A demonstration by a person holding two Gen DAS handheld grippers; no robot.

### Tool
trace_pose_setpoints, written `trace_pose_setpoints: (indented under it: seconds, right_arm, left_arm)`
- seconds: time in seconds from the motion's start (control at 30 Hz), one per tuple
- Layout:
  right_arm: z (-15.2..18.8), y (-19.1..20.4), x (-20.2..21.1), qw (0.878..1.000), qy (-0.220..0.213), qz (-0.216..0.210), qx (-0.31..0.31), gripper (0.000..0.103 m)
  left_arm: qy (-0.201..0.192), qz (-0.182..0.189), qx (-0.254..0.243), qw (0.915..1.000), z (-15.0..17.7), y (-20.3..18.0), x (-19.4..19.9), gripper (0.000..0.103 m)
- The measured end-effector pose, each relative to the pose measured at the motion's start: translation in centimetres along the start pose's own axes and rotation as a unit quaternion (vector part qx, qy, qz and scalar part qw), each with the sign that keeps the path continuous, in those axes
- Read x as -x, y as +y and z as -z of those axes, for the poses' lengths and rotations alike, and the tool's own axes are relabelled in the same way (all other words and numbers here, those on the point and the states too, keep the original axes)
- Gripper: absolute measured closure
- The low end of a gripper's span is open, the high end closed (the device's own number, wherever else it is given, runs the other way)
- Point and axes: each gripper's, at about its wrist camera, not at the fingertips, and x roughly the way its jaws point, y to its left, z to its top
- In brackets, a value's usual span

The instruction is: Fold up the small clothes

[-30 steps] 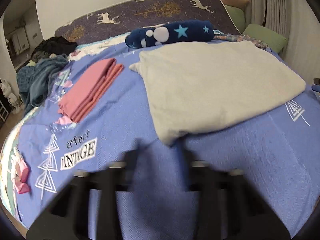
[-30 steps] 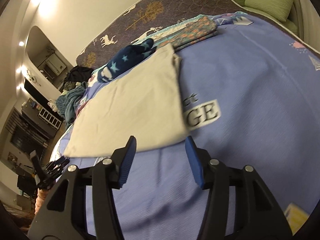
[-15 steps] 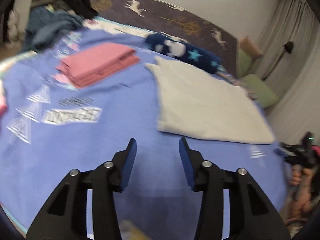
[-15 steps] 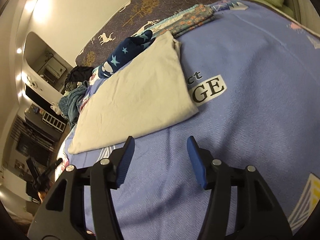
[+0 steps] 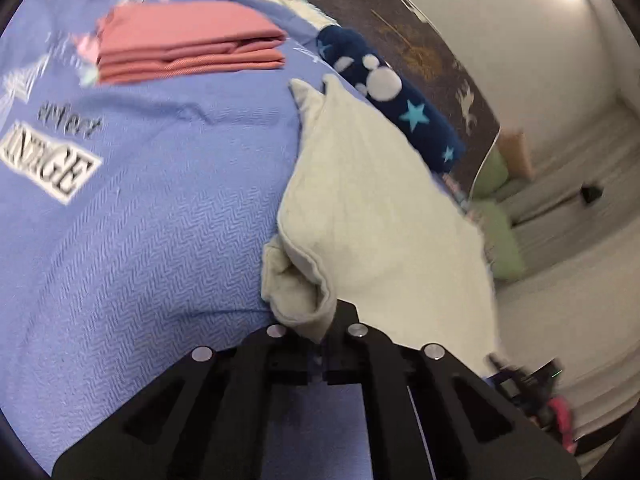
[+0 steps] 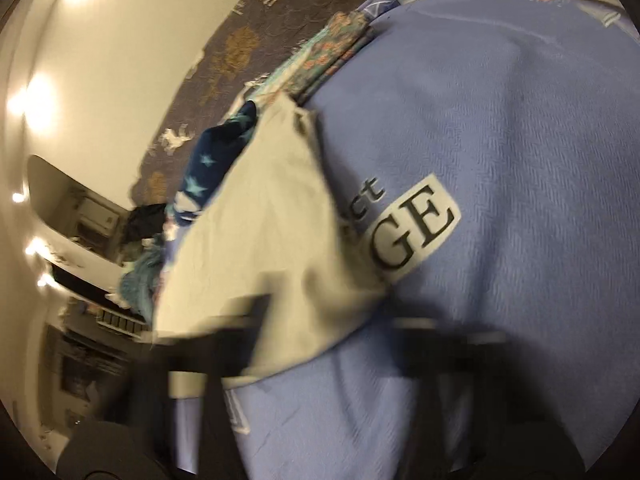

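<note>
We see our left gripper [image 5: 320, 332] clamped shut on a bunched corner of the cream cloth [image 5: 372, 208]. Our right gripper [image 6: 320, 344], blurred, is closed on the cloth's other near corner. The cloth lies across a blue bedspread [image 5: 152, 240]. Bare spread opens leftward; folded pink clothes [image 5: 188, 40] and a navy star-patterned roll [image 5: 400, 108] sit beyond.

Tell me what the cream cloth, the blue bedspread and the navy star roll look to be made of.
Cream cloth: soft knit or fleece, probably cotton; matte, thick, with a rolled hem where it bunches at the left gripper.
Blue bedspread: woven cotton-like fabric, matte, with a visible herringbone weave and printed lettering.
Navy star roll: likely plush fleece; it looks fuzzy, though blurred.
</note>
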Motion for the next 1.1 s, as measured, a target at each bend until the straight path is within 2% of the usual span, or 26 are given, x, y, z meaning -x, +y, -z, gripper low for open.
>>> trace_pose_setpoints:
  seconds: [0.03,0.13,0.2,0.27,0.33,0.37,0.4,0.43,0.47,0.5,0.53,0.57,0.6,0.63,0.67,0.73,0.83,0.87,0.9,1.0,1.07,1.1]
  right_arm:
    - [-0.1,-0.4,-0.2,1.000,0.007,-0.009,-0.018,0.099]
    - [-0.5,-0.5,1.5,0.999,-0.008,-0.049,-0.022,0.100]
    - [-0.7,0.1,3.4,0.996,-0.013,-0.083,-0.022,0.100]
    - [-0.5,1.0,5.4,0.995,-0.012,-0.098,-0.009,0.100]
    - [0.5,1.8,7.4,0.997,-0.012,-0.072,0.036,0.100]
    - [1.1,1.7,7.9,0.997,-0.008,-0.059,0.049,0.100]
    - [2.0,1.3,8.1,0.997,0.001,-0.046,0.058,0.100]
    - [2.6,1.0,7.9,0.997,0.011,-0.038,0.063,0.099]
    - [3.6,0.3,7.5,0.997,0.030,-0.011,0.075,0.090]
    - [4.4,-0.2,7.3,0.995,0.034,0.018,0.087,0.087]
    - [4.8,-0.6,7.3,0.994,0.026,0.044,0.101,0.081]
    - [5.2,-1.1,7.6,0.992,0.016,0.054,0.116,0.078]
    - [5.1,-1.4,8.0,0.992,0.010,0.045,0.121,0.078]
    - [4.9,-1.5,8.4,0.992,0.008,0.037,0.122,0.075]
    - [4.2,-1.4,8.9,0.992,-0.002,0.026,0.126,0.075]
    - [2.7,-1.1,9.0,0.990,-0.015,0.019,0.141,0.075]
    - [1.0,-0.4,8.2,0.986,-0.017,0.019,0.164,0.082]
    - [0.9,-0.5,8.1,0.985,-0.015,0.021,0.168,0.083]
    - [0.7,-0.5,7.7,0.985,-0.011,0.021,0.173,0.083]
    - [0.5,-0.6,6.6,0.983,0.018,0.014,0.180,0.085]
    - [0.8,-0.9,6.3,0.983,0.046,-0.015,0.178,0.085]
    - [0.9,-1.2,6.2,0.982,0.063,-0.040,0.174,0.085]
  left_arm:
    - [-0.004,0.003,0.003,1.0000,0.0,-0.1,0.5,0.101]
    - [-0.025,0.013,-0.018,0.9994,0.4,-1.7,3.1,0.102]
    - [-0.033,0.009,-0.032,0.9989,0.6,-2.7,4.6,0.102]
    - [-0.040,-0.003,-0.058,0.9975,1.2,-3.6,6.6,0.102]
    - [-0.032,-0.017,-0.076,0.9965,2.2,-3.6,7.6,0.101]
    - [-0.031,-0.036,-0.088,0.9950,2.9,-3.3,8.0,0.101]
    - [-0.032,-0.064,-0.098,0.9926,3.2,-3.2,7.8,0.100]
    - [-0.035,-0.101,-0.103,0.9890,3.6,-2.6,7.8,0.092]
    - [-0.054,-0.167,-0.105,0.9789,4.1,-2.2,8.0,0.092]
    - [-0.082,-0.221,-0.116,0.9649,4.4,-2.4,8.4,0.092]
    - [-0.114,-0.269,-0.141,0.9460,4.8,-3.2,8.9,0.092]
    - [-0.137,-0.290,-0.170,0.9318,5.1,-4.5,9.4,0.092]
    - [-0.150,-0.291,-0.191,0.9252,5.4,-5.7,9.7,0.091]
    - [-0.161,-0.279,-0.216,0.9216,5.9,-7.4,10.1,0.085]
    - [-0.160,-0.251,-0.255,0.9200,6.6,-10.1,9.7,0.070]
    - [-0.149,-0.216,-0.313,0.9128,8.3,-13.9,8.3,0.057]
    - [-0.083,-0.137,-0.407,0.8992,12.1,-20.0,3.4,0.054]
    - [-0.055,-0.112,-0.438,0.8902,14.0,-22.1,1.1,0.054]
    - [-0.040,-0.101,-0.458,0.8822,15.3,-23.3,-0.2,0.054]
    - [0.006,-0.054,-0.522,0.8513,19.3,-26.9,-4.5,0.054]
    - [0.038,-0.038,-0.544,0.8376,21.4,-28.4,-6.8,0.054]
    - [0.049,-0.032,-0.547,0.8348,22.0,-28.7,-7.5,0.054]
